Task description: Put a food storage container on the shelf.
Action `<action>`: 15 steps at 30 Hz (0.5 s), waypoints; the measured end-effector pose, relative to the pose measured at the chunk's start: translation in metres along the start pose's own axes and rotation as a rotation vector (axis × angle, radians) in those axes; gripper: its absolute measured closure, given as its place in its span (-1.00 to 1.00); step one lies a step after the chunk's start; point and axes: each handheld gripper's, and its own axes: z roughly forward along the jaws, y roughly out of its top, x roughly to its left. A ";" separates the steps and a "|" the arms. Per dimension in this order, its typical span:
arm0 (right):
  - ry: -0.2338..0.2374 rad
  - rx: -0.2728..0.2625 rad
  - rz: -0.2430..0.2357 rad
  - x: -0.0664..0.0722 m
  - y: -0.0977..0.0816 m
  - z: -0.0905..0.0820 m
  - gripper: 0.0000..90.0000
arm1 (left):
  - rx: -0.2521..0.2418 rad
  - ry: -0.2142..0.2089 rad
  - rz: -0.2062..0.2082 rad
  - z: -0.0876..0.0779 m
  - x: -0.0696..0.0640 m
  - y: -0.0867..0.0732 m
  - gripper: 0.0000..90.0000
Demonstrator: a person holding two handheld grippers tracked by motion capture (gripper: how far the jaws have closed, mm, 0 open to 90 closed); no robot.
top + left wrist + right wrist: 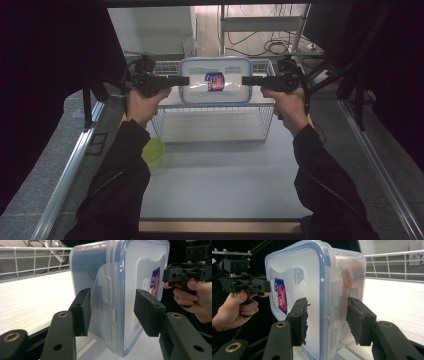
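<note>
Clear lidded food container (215, 80) held up between two grippers, above a wire basket (215, 122).

The left gripper (181, 80) and right gripper (249, 80) straddle opposite side latches; both look parted, and whether the pads press the plastic I cannot tell. A green bowl (153, 150) sits beside the left sleeve.

Both dark-sleeved forearms reach forward from below, raised, each hand wrapped around a black gripper's handle. The left gripper (186, 80) points inward toward the right gripper (245, 80), their jaws facing each other, level and well apart. In the gripper views, each pair of jaws stands parted, with a gap between the padded faces.
</note>
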 end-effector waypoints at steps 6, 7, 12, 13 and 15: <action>-0.004 0.003 0.033 -0.008 0.000 0.006 0.17 | -0.001 0.000 -0.027 0.006 0.006 -0.002 0.08; 0.003 -0.007 0.046 -0.011 -0.001 0.006 0.17 | 0.000 0.002 -0.023 0.007 0.006 -0.001 0.08; 0.005 -0.013 0.049 -0.015 0.000 0.006 0.15 | 0.008 0.020 -0.009 0.010 0.003 0.000 0.06; 0.005 -0.025 0.056 -0.016 -0.001 0.006 0.14 | 0.006 0.030 0.004 0.010 0.002 0.000 0.05; 0.005 -0.038 0.058 -0.017 -0.002 0.007 0.13 | -0.001 0.034 0.018 0.011 0.002 -0.001 0.04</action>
